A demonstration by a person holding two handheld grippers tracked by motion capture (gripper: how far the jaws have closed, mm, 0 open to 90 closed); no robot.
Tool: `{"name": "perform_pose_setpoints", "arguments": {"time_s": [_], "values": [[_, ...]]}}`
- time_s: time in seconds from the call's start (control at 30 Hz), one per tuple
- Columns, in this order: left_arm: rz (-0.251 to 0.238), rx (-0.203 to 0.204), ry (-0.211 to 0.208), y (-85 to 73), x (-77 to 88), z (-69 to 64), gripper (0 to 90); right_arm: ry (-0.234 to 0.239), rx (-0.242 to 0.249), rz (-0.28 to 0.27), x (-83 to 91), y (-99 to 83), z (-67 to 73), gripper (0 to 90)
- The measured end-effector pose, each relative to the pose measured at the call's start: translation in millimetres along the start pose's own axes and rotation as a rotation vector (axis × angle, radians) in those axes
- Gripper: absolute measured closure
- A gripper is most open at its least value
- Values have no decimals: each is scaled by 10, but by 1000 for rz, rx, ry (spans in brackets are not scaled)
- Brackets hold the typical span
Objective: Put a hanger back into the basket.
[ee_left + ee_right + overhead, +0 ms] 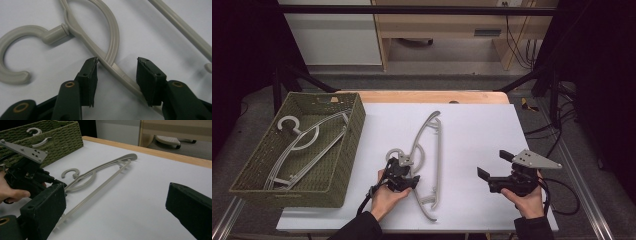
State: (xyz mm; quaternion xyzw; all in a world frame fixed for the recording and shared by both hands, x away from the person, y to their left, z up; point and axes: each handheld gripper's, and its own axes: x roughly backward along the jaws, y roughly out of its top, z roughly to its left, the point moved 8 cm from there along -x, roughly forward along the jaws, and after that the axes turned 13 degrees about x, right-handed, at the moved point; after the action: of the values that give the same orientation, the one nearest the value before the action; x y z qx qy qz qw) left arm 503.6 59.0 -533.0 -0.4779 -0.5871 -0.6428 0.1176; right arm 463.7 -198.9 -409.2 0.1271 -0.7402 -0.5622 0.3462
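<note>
Jaws of the left gripper point(117, 72) are straddling, not yet pinching, the grey hanger's point(430, 155) shoulder bar by its hook, its long axis running toward the tabletop's far edge, while the right gripper point(492, 165) is waiting spread.

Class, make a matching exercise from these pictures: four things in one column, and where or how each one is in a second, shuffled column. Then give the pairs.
1. basket
2. hanger on the sheet
3. left hand-held gripper
4. right hand-held gripper

a. jaws either side of a hanger's arm
b. open over bare sheet
c. at the table's left, a hanger inside
d. flat on the white sheet

Pairs: 1-c, 2-d, 3-a, 4-b
</note>
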Motion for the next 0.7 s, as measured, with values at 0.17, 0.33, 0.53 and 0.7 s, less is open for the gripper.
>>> {"name": "perform_pose_setpoints", "arguments": {"time_s": [0.17, 0.33, 0.53, 0.7], "values": [[-3, -5, 28, 8, -1, -3, 545, 1, -5, 0, -21, 4, 16, 34], [17, 5, -19, 40, 22, 47, 598, 1, -9, -3, -12, 4, 15, 33], [26, 6, -57, 72, 70, 115, 682, -3, -11, -10, 18, 7, -8, 34], [17, 36, -54, 49, 59, 84, 626, -1, -11, -2, 7, 0, 2, 33]]}}
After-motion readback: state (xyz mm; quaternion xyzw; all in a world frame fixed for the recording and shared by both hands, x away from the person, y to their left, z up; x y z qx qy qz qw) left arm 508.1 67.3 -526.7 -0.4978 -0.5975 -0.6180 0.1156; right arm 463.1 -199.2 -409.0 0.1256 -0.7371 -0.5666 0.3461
